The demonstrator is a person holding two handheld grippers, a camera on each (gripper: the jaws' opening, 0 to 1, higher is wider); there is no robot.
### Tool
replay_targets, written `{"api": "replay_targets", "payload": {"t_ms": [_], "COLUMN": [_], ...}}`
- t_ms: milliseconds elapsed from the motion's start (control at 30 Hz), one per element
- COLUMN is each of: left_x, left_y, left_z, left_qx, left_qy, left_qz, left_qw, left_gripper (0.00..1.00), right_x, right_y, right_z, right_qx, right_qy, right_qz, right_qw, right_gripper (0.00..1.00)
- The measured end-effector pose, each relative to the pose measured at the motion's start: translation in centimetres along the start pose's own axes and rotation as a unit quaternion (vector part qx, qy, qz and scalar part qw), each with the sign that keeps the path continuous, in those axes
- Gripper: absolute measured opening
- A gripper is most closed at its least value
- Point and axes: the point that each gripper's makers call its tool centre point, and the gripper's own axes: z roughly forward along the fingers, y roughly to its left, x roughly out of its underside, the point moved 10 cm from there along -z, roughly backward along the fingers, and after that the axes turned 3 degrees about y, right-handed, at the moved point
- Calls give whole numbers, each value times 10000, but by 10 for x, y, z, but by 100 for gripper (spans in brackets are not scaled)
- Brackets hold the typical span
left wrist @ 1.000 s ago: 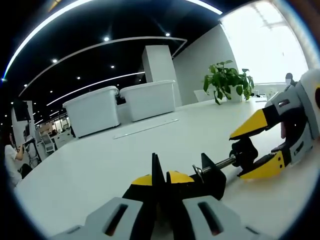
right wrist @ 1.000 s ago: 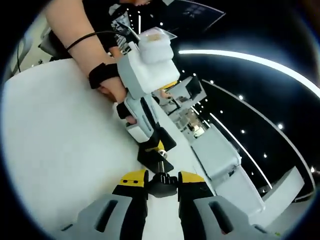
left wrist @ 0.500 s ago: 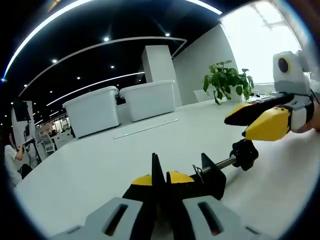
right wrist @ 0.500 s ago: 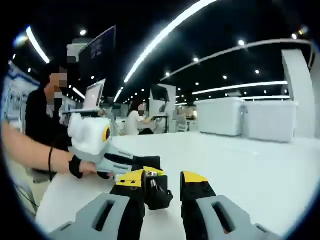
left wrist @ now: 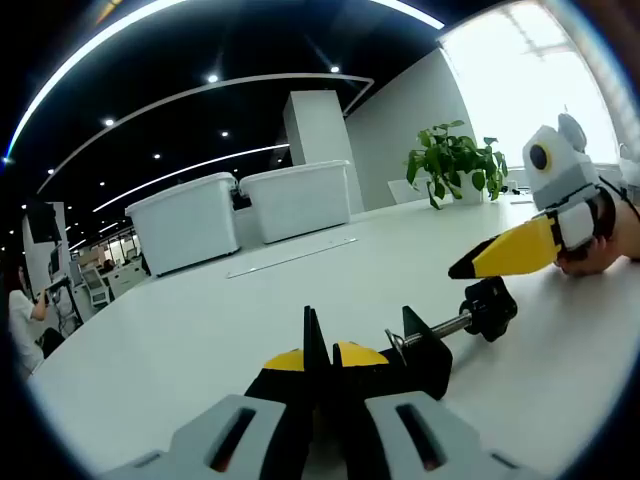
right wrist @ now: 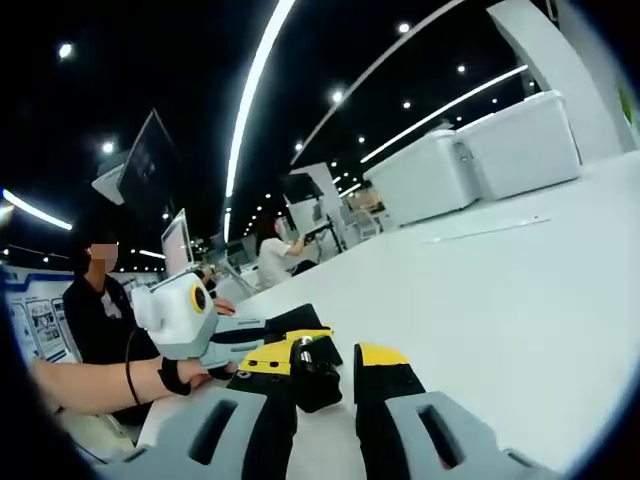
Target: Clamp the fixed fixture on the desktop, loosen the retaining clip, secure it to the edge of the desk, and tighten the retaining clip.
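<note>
The black clamp fixture (left wrist: pixel 420 355) lies on the white desktop (left wrist: pixel 170 330), its threaded rod ending in a black knob (left wrist: pixel 490 307). My left gripper (left wrist: pixel 320 352) is shut on the clamp's thin upright plate. Coming in from the right, my right gripper (left wrist: pixel 470 267) hovers just above the knob, seen edge-on, held by a hand. In the right gripper view its jaws (right wrist: pixel 328 357) stand apart, with the knob (right wrist: pixel 317 378) low between them, close to the left jaw and clear of the right one. Beyond it is the left gripper (right wrist: pixel 290 342), with the clamp body (right wrist: pixel 300 322) in its jaws.
Two white storage bins (left wrist: pixel 245 205) and a flat strip (left wrist: pixel 290 257) sit at the far side of the desk, and a potted plant (left wrist: pixel 455 160) at the back right. People sit at workstations (right wrist: pixel 275 250) beyond the desk's edge.
The right gripper has rolled and drawn up off the knob; a second ago its jaws straddled it. The left gripper and the clamp have stayed put.
</note>
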Motion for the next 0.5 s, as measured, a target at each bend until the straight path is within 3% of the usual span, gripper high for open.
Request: {"api": "replay_targets", "payload": {"t_ms": [133,367,433,500], "left_x": [-2,-1,-1,0], "left_y": [3,4,2,2], "left_z": [4,2,2,2], "left_qx": [1,2,6,7], "left_qy": [2,0,-2,-3], "left_qz": [-3,-3,0,2], "left_qw": [10000,10000,10000,10000], "left_gripper": [7,7,7,7], "right_x": [7,7,8,7], "right_y": [6,7,9,9], "right_z": [5,4,4,4], "right_qx": [-125,-133,-128,-101], "right_qy": [385,289,289,284], "right_qz": [-381,-262,-324,-643], "right_qw": [9985,9991,9990,9975], "right_gripper": [21,20,20,20]}}
